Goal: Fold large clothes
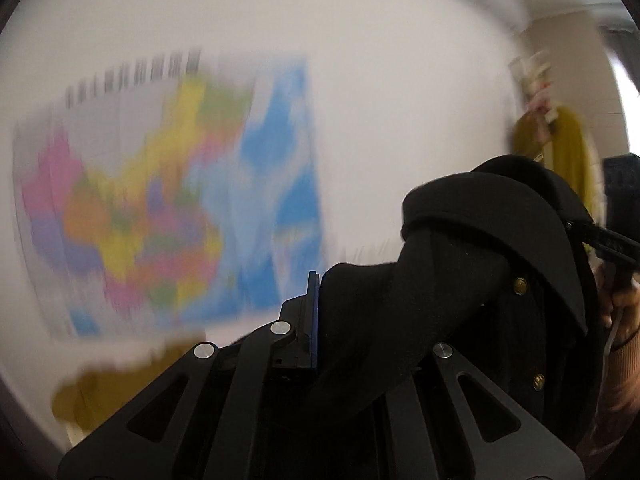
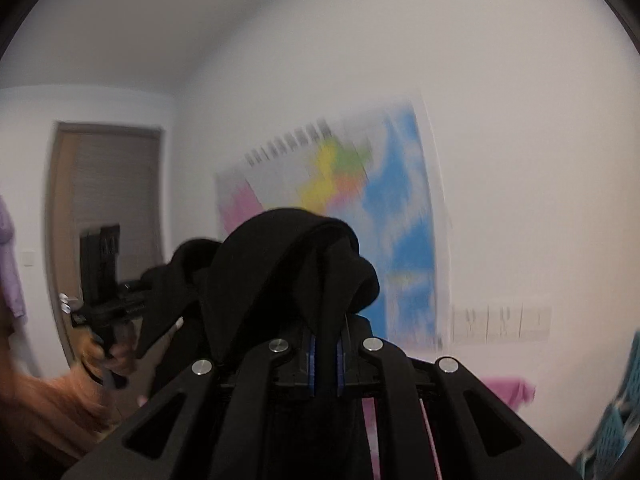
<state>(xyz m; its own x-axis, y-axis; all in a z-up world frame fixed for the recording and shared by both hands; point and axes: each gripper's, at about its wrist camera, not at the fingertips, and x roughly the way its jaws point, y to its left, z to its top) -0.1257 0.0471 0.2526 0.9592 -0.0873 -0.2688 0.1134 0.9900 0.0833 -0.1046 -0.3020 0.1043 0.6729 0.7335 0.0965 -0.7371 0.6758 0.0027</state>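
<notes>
**Black coat held up in the air, both grippers pinching fabric**

Left gripper (image 1: 344, 320): jaws clamped on a thick bunch of the black coat (image 1: 472, 248); only one blue pad shows, the other is buried in cloth. The coat hangs in the air between the two grippers, brass buttons (image 1: 520, 286) facing the left camera, blurred wall map (image 1: 168, 200) far behind. Right gripper (image 2: 325, 364): jaws pressed together on a thin strip of coat fabric, collar or shoulder bunched above them. No surface in view.

Likely step: shake-out before laying flat. To do it well, I'd say keep both pinches tight, spread the grippers apart until the top edge goes taut, level them, then lower evenly. The left grip looks bulky, so slip risk there.
</notes>
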